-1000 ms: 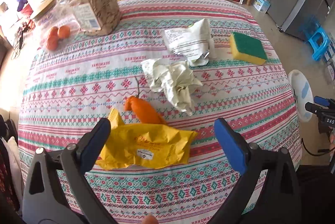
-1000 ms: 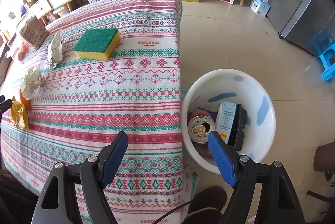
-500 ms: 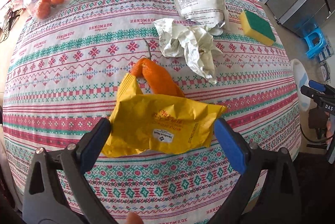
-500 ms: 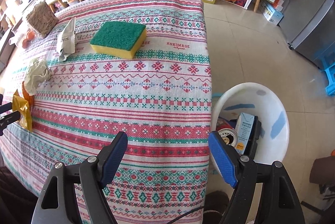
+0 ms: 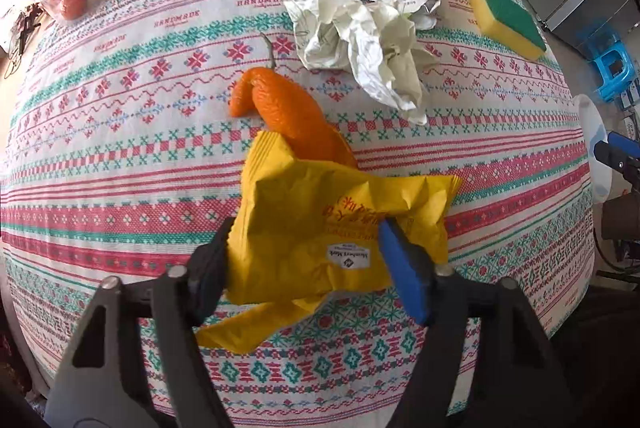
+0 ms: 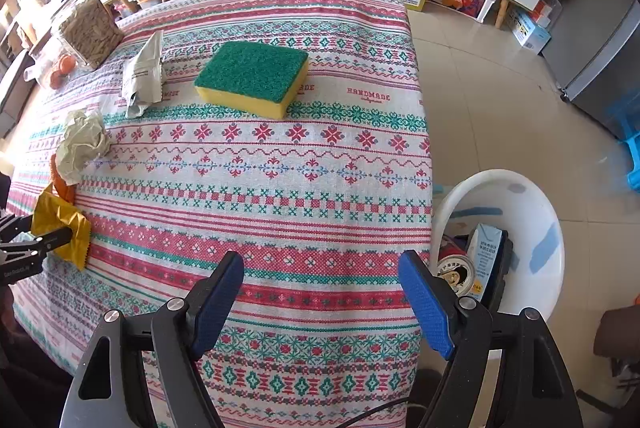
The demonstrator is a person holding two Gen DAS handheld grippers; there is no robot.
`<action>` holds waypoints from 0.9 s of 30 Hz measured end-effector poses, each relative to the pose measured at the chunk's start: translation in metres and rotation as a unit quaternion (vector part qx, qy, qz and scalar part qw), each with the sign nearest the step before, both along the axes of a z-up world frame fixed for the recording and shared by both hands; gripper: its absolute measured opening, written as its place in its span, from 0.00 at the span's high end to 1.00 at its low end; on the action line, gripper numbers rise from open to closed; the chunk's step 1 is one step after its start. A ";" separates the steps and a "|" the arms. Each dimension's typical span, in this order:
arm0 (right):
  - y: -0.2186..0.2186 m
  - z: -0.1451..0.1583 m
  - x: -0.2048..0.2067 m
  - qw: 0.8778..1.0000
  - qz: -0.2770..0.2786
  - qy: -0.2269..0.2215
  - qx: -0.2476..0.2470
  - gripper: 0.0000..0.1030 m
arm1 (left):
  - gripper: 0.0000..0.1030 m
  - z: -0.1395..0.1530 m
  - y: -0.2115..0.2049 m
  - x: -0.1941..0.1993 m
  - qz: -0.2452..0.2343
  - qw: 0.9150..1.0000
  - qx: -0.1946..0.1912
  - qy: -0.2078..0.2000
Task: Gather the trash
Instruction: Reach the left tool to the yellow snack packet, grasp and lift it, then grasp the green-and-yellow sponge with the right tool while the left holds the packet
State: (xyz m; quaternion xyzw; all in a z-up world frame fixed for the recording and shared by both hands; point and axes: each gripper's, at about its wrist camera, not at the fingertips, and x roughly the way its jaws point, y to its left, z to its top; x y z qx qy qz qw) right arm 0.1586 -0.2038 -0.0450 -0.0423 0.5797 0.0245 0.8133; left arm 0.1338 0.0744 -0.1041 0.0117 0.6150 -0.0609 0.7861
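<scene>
A: How did the left gripper (image 5: 306, 248) look?
B: Black plastic arms, blue pads, silver screws.
A: And the right gripper (image 6: 320, 292)?
B: The same; a black cable hung below it.

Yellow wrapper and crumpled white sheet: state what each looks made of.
Yellow wrapper: likely thin matte plastic or coated film; sharp creases, crimped serrated end seal, printed label. Crumpled white sheet: probably paper, dull, holding stiff angular folds.

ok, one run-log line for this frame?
phase: grasping | left gripper: closing around yellow wrapper on table | right gripper: open, empty, over table edge | white bin: on floor, holds can and carton
</scene>
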 end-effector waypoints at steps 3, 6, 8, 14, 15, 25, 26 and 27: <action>0.003 0.000 0.001 1.000 0.003 -0.001 -0.001 0.21 | 0.75 0.006 0.005 -0.006 -0.001 1.000 -0.023 -0.008; 0.005 0.002 0.003 1.000 0.003 -0.004 -0.001 0.21 | 0.91 0.015 0.009 -0.010 0.000 0.998 -0.054 -0.014; 0.005 0.004 0.006 1.000 0.001 -0.008 0.000 0.21 | 0.92 0.028 0.011 -0.016 -0.007 0.997 -0.069 -0.027; 0.003 0.009 0.027 0.999 -0.023 -0.017 0.016 0.21 | 0.94 0.075 0.014 -0.020 -0.017 0.989 -0.122 -0.085; 0.003 0.009 0.032 0.999 -0.028 -0.020 0.023 0.21 | 0.94 0.082 0.017 -0.018 -0.013 0.987 -0.128 -0.093; 0.029 0.001 0.088 0.993 -0.062 -0.041 0.097 0.12 | 0.94 0.106 0.021 0.006 0.017 0.981 -0.132 -0.140; 0.033 -0.001 0.093 0.992 -0.061 -0.039 0.100 0.12 | 0.94 0.105 0.022 0.008 0.018 0.982 -0.130 -0.139; 0.037 -0.004 0.098 0.992 -0.061 -0.038 0.104 0.12 | 0.94 0.104 0.023 0.010 0.020 0.982 -0.127 -0.137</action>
